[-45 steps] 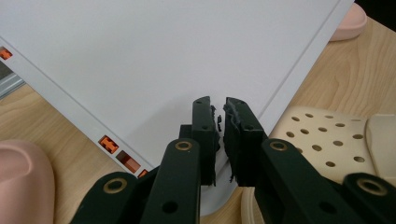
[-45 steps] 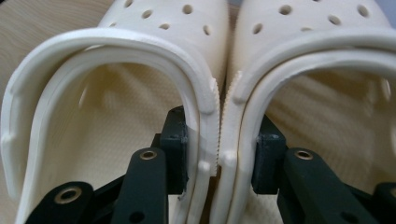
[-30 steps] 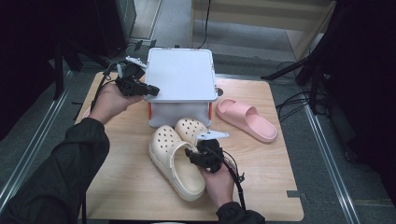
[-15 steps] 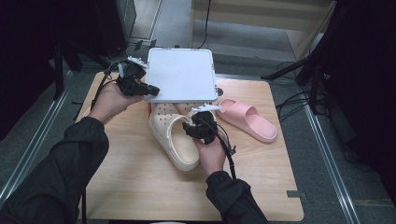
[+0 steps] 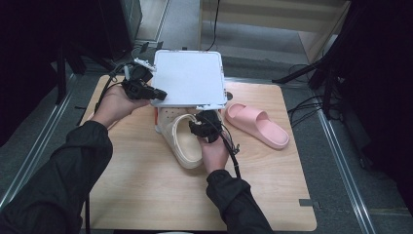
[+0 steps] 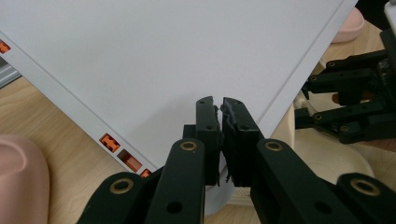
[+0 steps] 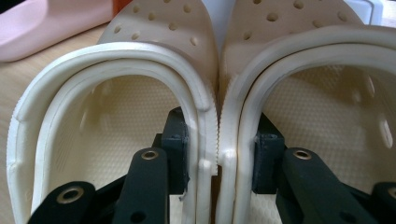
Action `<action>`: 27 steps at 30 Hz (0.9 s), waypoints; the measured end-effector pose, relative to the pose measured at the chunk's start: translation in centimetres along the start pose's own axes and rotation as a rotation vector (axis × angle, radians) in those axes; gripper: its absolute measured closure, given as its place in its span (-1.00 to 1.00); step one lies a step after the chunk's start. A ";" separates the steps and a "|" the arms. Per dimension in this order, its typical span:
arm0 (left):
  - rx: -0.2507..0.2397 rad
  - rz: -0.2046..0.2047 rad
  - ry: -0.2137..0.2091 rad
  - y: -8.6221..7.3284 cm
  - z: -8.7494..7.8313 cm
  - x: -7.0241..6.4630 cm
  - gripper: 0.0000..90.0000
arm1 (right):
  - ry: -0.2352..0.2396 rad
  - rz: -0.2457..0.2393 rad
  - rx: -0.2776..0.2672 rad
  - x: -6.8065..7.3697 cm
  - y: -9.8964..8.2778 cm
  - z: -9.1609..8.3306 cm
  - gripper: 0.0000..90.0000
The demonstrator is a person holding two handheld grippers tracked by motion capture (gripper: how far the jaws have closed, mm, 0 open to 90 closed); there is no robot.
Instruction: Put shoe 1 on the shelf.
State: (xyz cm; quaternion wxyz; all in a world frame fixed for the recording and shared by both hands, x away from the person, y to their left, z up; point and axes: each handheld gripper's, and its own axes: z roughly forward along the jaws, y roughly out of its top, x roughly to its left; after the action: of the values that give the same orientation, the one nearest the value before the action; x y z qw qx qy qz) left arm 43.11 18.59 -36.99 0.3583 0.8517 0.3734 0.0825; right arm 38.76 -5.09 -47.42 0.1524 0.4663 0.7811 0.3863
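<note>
High view: left gripper (image 5: 158, 93) clamps the white lid (image 5: 189, 78) edge, lid raised over box. Right gripper (image 5: 200, 127) pinches cream clogs (image 5: 182, 139) below lid.

Left gripper view: jaws closed on lid corner.

Right gripper view: both clogs' inner walls squeezed betw. jaws.

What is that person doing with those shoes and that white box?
The left gripper is shut on the corner of the white box lid, holding it tilted up. The right gripper pinches a pair of cream clogs together by their inner walls, toes pointing under the raised lid. A pink slide sandal lies on the wooden table.
</note>
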 end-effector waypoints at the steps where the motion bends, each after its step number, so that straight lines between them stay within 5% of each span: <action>1: 0.000 0.004 0.004 0.0 0.0 0.0 0.89 | -0.007 0.001 0.001 0.0 0.0 0.2 0.45; 10: -0.003 0.007 0.004 0.0 0.0 -0.1 0.89 | -0.049 0.004 -0.009 0.5 -0.2 1.2 0.45; 27: -0.003 0.025 0.018 -0.1 0.0 -0.2 0.89 | -0.035 0.027 -0.031 0.0 -0.2 1.6 0.41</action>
State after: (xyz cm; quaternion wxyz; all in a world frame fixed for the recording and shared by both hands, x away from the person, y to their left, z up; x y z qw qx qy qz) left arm 42.89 18.46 -37.03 0.3552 0.8549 0.3660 0.0953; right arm 39.61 -4.41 -48.65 0.1679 0.4812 0.7659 0.3921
